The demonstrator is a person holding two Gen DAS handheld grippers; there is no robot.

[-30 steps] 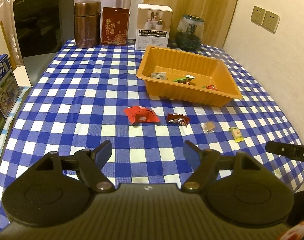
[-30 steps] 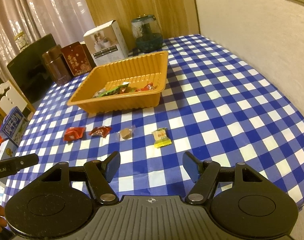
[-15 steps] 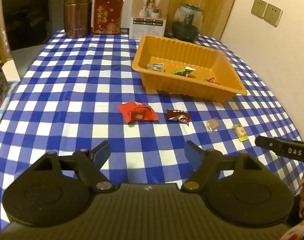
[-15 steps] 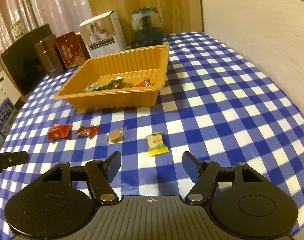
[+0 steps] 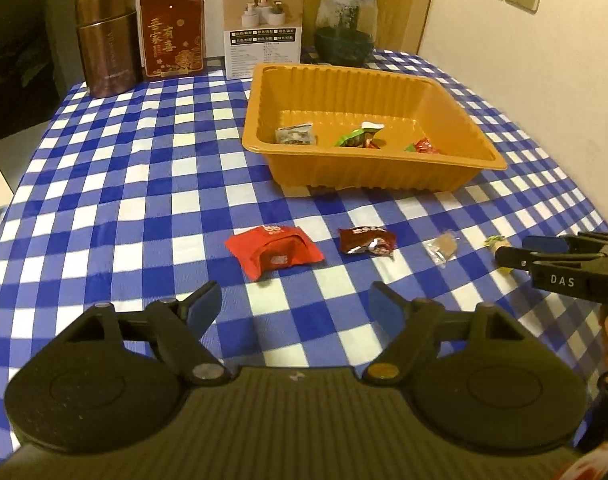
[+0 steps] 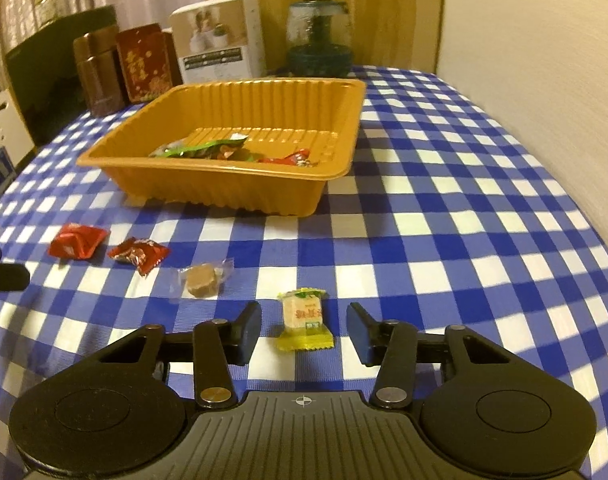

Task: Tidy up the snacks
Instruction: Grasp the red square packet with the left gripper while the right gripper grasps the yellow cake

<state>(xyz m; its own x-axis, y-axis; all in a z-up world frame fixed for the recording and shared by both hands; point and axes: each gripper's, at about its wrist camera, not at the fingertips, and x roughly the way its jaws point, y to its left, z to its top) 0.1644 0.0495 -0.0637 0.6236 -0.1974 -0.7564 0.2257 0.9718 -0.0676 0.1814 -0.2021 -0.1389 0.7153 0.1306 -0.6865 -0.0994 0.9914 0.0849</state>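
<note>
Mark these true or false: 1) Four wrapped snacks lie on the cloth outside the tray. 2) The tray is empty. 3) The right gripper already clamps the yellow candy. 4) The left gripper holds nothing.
1) True: red packet, dark red packet, brown candy and yellow candy.
2) False: the orange tray holds several snacks.
3) False: the right gripper has just been closing around it, but its pads stand clear.
4) True: the left gripper is open over the checked cloth.
</note>
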